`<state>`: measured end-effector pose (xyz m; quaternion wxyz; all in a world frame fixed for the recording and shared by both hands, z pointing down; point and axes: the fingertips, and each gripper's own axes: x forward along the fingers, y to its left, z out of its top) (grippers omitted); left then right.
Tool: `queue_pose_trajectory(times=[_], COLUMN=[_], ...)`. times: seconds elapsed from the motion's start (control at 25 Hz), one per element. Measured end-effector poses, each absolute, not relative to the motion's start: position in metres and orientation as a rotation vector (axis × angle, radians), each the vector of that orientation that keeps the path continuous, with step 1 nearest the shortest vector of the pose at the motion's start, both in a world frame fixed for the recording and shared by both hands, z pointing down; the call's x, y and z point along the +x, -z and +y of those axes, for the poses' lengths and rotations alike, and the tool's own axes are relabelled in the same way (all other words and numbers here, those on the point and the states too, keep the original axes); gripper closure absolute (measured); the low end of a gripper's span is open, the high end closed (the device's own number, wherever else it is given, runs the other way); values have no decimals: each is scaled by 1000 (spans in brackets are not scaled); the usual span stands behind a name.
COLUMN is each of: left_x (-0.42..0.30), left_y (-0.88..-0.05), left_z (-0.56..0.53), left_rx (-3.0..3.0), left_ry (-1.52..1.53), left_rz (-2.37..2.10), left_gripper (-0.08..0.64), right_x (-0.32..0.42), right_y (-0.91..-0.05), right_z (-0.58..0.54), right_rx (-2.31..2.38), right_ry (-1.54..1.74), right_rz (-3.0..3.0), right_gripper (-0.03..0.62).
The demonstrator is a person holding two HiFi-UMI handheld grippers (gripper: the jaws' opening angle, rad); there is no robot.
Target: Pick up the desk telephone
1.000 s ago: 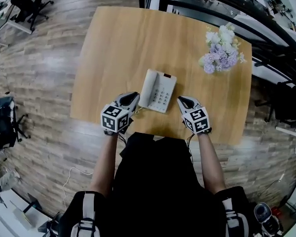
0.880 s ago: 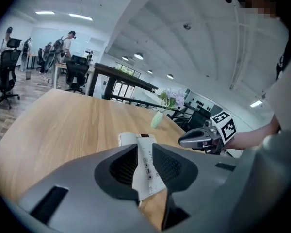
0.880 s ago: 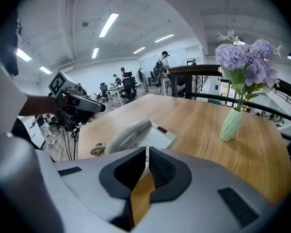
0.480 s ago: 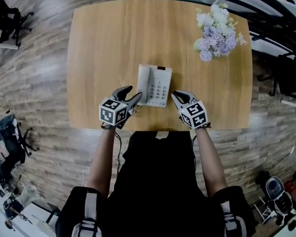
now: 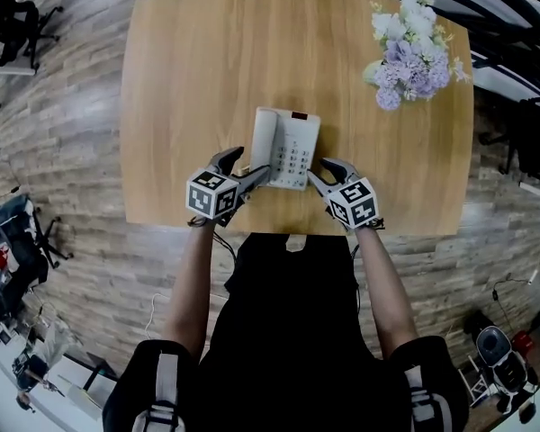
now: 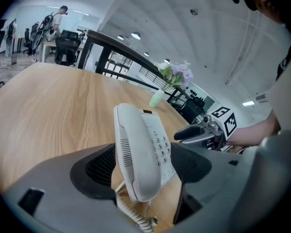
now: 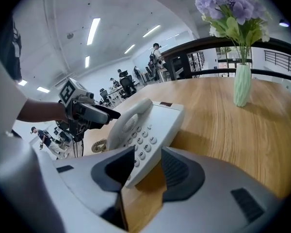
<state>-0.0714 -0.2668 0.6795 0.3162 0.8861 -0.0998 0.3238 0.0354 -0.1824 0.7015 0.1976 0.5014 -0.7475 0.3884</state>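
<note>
Head view, going L to R. Left gripper [image 5: 246,165] down at the near-left corner of the desk telephone [image 5: 288,151], jaws spread wide, just been opening, straddling the near end of the handset [image 5: 264,138]. Same story in the left gripper view: pads either side of that end, coiled cord [image 6: 136,216] trailing out below, no squeeze visible, so not gripping yet imo. Prob opened that wide bc handset plus base edge is a chunky bite.

Desk telephone itself: flat on the wooden table [image 5: 189,70], close to the near edge, right in front of the person, handset on its cradle on the left side, keypad up. Not lifted.

Right gripper [image 5: 321,171] at the near-right corner, jaws partway apart, also just been opening. In the right gripper view, thin base corner poking in between the pads w/ bare wood beside it, so nothing clamped there either. Makes sense as a narrower gap, given the slimmer edge on that side.

Two grippers prob bc of a wide plastic body w/ a loose handset. Pinching from one side only = likely tipping it or dumping the handset. Flanking both near corners = balanced lift.

Far right: vase of flowers [image 5: 412,48], well apart, no issue.
</note>
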Motion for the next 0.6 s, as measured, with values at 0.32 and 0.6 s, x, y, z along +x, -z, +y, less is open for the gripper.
queue_pose_trajectory(times=[0.32, 0.6], left_x=[-64, -60], left_y=[-696, -709], left_z=[-271, -269], left_rx=[2309, 2293], left_ry=[-854, -878], left_rz=[-188, -133], left_gripper=[200, 176], right_x=[27, 25], right_y=[-715, -725], right_z=[-196, -200], right_rx=[1424, 1457], right_ry=[-1164, -1208], right_rz=[-2106, -2078], right_gripper=[366, 337])
